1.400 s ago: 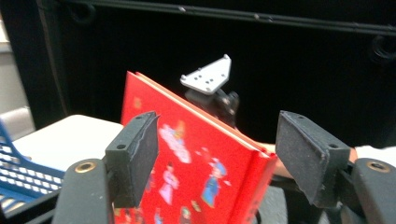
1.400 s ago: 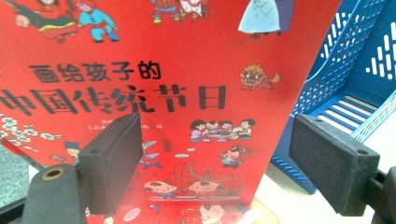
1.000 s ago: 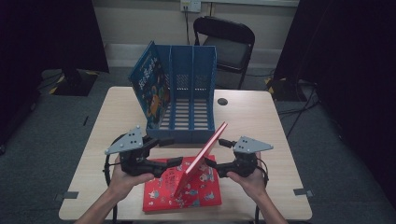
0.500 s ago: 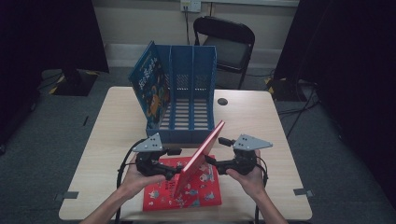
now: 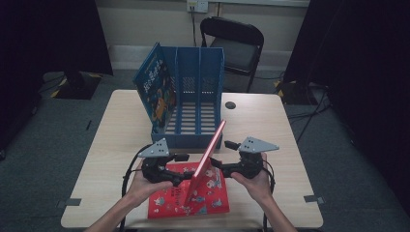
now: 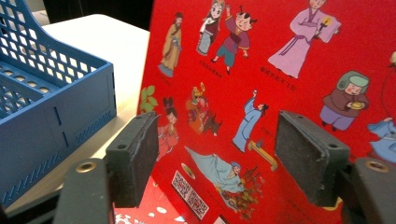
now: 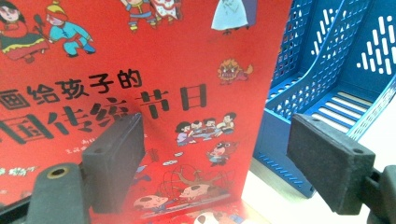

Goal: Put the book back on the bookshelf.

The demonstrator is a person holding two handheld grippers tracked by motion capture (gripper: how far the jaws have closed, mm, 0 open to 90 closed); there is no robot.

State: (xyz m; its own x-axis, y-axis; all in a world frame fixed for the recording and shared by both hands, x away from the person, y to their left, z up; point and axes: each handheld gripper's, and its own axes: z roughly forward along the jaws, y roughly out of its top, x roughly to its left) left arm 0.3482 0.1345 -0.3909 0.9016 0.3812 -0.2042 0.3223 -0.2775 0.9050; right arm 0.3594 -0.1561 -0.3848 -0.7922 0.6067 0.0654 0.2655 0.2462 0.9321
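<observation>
The table (image 5: 111,145) is pale wood, with a dark chair (image 5: 234,41) standing beyond its far edge; the landmark on it is the blue file rack (image 5: 193,96), set at the middle of the far half with its open compartments facing the person; a blue picture book (image 5: 153,87) leans in the rack's left compartment, tilted outward over the rack's left wall; a small dark round disc (image 5: 230,105) lies on the tabletop just right of the rack.

In front of the rack, toward the person, a red book (image 5: 210,152) stands on edge, tilted, its top corner close to the rack's front right corner and its lower edge resting on a second red book (image 5: 212,198) that lies flat near the table's front edge; the left gripper view shows the upright book's back cover with cartoon figures and a code square, the rack to its left; the right gripper view shows the front cover with large black characters, the rack behind to the right.

The left gripper (image 5: 180,177) sits on the side of the upright book away from the rack's right corner, its jaws spread apart with the cover between and ahead of them, pads not pressing it; the right gripper (image 5: 221,168) faces the other cover, jaws likewise wide apart; whether either tip touches the cover I cannot tell.
</observation>
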